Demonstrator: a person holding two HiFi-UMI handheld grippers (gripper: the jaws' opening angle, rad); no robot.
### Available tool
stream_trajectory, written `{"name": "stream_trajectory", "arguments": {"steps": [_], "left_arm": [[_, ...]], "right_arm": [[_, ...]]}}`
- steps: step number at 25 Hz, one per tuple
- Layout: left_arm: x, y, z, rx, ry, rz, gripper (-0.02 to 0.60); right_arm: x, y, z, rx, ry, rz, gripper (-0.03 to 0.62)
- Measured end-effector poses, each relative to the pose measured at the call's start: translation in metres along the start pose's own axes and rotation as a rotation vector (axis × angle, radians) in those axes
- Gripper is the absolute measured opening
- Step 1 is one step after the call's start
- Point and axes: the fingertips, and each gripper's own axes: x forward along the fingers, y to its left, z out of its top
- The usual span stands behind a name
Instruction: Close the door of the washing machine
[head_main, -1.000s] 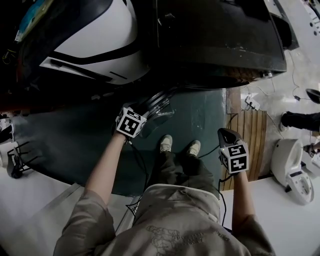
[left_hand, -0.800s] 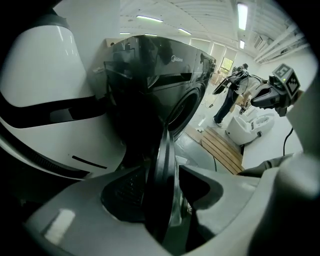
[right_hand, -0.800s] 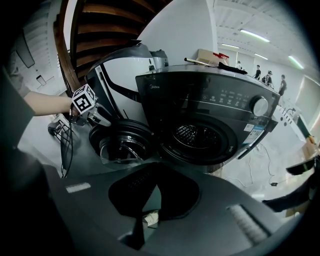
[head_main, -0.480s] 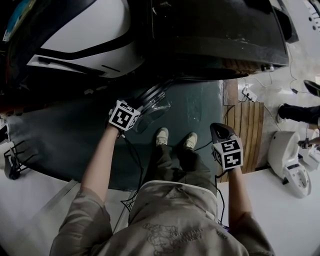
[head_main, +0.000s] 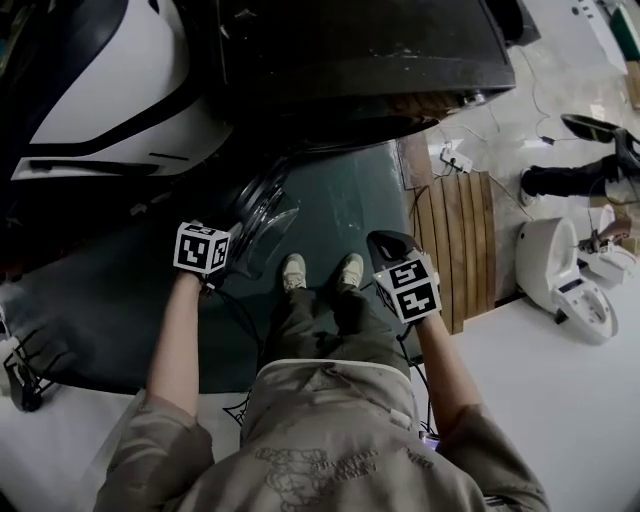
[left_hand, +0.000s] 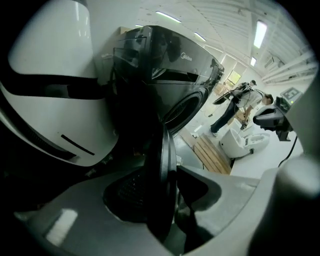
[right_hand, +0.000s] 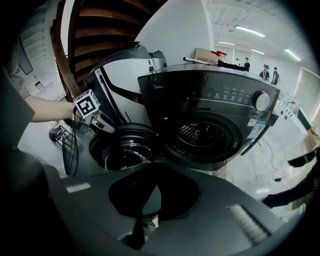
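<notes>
The black front-loading washing machine stands at the top of the head view. Its round door hangs open to the left of the drum opening. My left gripper is at the door's outer rim. In the left gripper view the door runs edge-on between the jaws, and the left gripper is shut on that rim. The right gripper view shows the left gripper at the upper left of the door. My right gripper hangs apart on the right, shut and holding nothing.
A large white rounded appliance stands left of the washer. I stand on a dark green mat, shoes just behind the door. A wooden slat platform, floor cables and a white device lie to the right.
The head view has swung, so everything sits further left in the picture. My left gripper stays on the door's rim. The right gripper has drifted slightly left with the body.
</notes>
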Motion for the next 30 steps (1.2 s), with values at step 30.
{"name": "stream_trajectory", "arguments": {"steps": [30], "left_arm": [[0.059, -0.153, 0.044, -0.757, -0.139, -0.192, 0.167]], "right_arm": [[-0.077, -0.065, -0.092, 0.221, -0.023, -0.105, 0.028]]}}
